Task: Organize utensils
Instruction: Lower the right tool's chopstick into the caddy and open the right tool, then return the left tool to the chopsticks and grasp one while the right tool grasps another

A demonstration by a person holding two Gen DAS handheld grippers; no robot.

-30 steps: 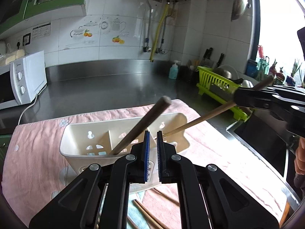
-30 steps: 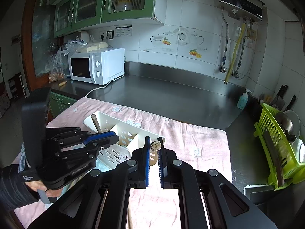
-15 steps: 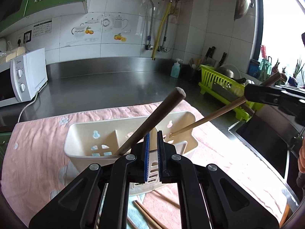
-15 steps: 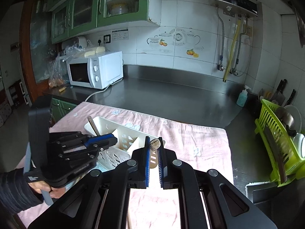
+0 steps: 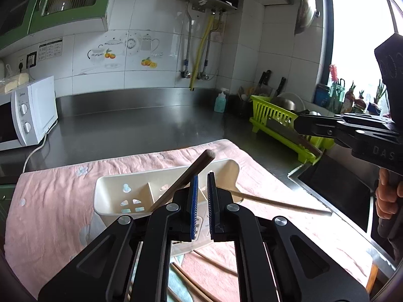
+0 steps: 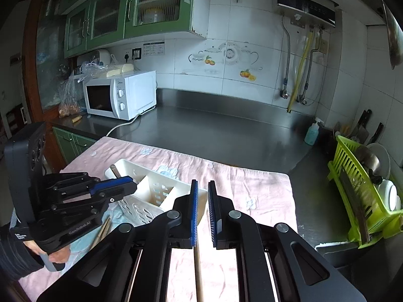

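Cream utensil caddy (image 5: 141, 196) sits on the pink towel (image 5: 50, 201), one dark-handled utensil (image 5: 186, 176) leaning in its left compartment. A light wooden-handled utensil (image 5: 277, 202) lies low, head end at the caddy's right rim, long axis running out rightward over the towel. Right gripper (image 6: 202, 209) sits above that handle, jaws narrowly parted, holding nothing; it is the nearer one. Left gripper (image 5: 201, 201): narrow gap, empty. Loose chopsticks (image 5: 191, 284) lie below it.
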